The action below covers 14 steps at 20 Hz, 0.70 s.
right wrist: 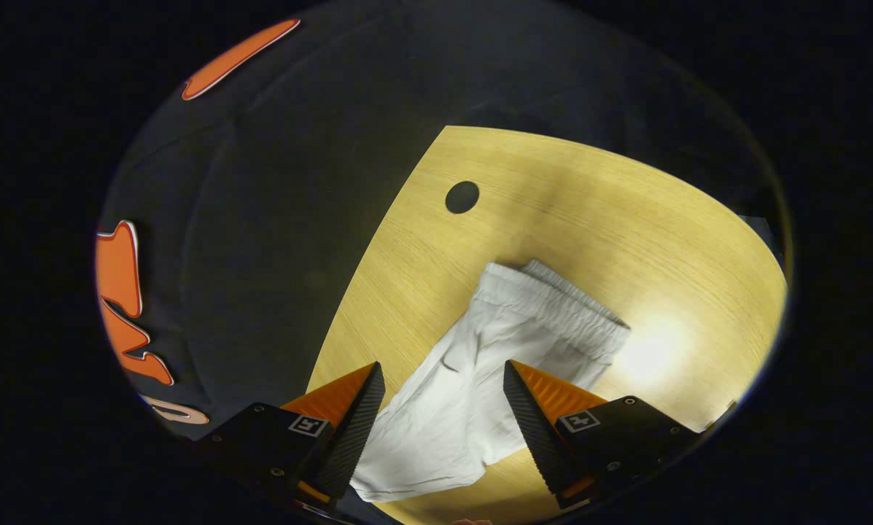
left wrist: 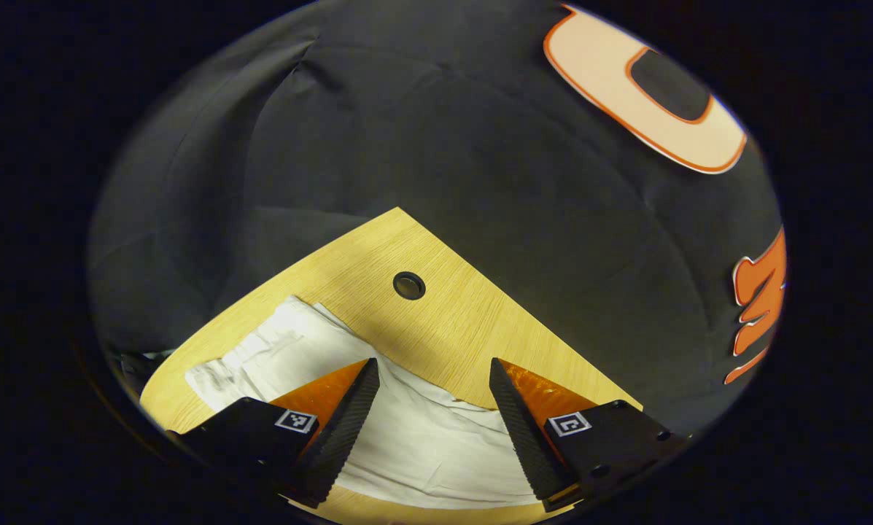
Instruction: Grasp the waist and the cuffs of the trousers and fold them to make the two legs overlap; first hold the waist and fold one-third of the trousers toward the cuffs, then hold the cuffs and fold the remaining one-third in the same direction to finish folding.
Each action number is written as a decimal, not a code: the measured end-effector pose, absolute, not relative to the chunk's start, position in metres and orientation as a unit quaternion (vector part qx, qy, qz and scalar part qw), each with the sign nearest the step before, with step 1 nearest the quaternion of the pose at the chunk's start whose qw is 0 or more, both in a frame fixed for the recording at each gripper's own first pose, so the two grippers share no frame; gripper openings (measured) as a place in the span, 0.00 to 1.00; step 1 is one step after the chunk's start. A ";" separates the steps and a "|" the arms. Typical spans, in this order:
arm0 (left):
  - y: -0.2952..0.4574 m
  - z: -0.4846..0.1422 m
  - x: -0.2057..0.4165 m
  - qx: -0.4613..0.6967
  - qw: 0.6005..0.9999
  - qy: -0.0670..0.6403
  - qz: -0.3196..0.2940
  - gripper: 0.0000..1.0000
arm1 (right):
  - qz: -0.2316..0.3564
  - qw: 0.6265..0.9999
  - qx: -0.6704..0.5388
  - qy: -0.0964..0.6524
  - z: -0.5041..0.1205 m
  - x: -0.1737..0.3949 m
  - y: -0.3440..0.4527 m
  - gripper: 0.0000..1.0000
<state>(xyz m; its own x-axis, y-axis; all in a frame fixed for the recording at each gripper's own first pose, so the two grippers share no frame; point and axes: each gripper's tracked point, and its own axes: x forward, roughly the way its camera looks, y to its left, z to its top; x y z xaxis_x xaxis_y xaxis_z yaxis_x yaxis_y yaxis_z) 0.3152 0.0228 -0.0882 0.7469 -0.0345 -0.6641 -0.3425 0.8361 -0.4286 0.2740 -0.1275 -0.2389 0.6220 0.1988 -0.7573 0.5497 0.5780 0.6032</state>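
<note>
While white trousers (right wrist: pixel 480 343) lie flat on the table (right wrist: pixel 626 204), left gripper (left wrist: pixel 434 379) and right gripper (right wrist: pixel 441 383) hover agape.

In the left gripper view the table (left wrist: pixel 451 321) sat in the lower middle of the frame, its corner pointing up, with the booth wall (left wrist: pixel 436 146) behind it. The hole (left wrist: pixel 409 285) lay near that corner. The trousers (left wrist: pixel 421 437) lay flat on the table, running from lower left to bottom centre, below the hole. The left gripper (left wrist: pixel 432 372) hung over them, fingers apart, cloth showing between.

In the right gripper view the table (right wrist: pixel 626 219) spread across the right, the wall (right wrist: pixel 276 219) at left. The hole (right wrist: pixel 462 197) sat at upper centre. The trousers (right wrist: pixel 472 379) lay below it, the waist (right wrist: pixel 553 306) toward the frame's middle. The right gripper (right wrist: pixel 442 375) hung above them, fingers spread.
</note>
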 end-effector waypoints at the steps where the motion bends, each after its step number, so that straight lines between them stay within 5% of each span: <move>1: 0.020 -0.080 0.308 -0.261 0.899 0.341 0.085 1.00 | -0.116 0.783 0.445 0.419 -0.241 0.266 -0.136 0.99; 14: 0.021 -0.050 0.207 -0.189 0.923 0.318 0.112 0.99 | -0.162 0.773 0.426 0.442 -0.317 0.221 -0.189 0.99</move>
<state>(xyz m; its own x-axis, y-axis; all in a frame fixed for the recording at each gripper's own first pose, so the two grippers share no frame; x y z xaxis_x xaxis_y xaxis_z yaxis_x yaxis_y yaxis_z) 0.2070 0.0207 -0.0501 0.7732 0.0870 -0.6281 -0.3265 0.9038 -0.2767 0.2213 -0.1893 -0.3172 0.5562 0.1257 -0.8215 0.6271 0.5851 0.5141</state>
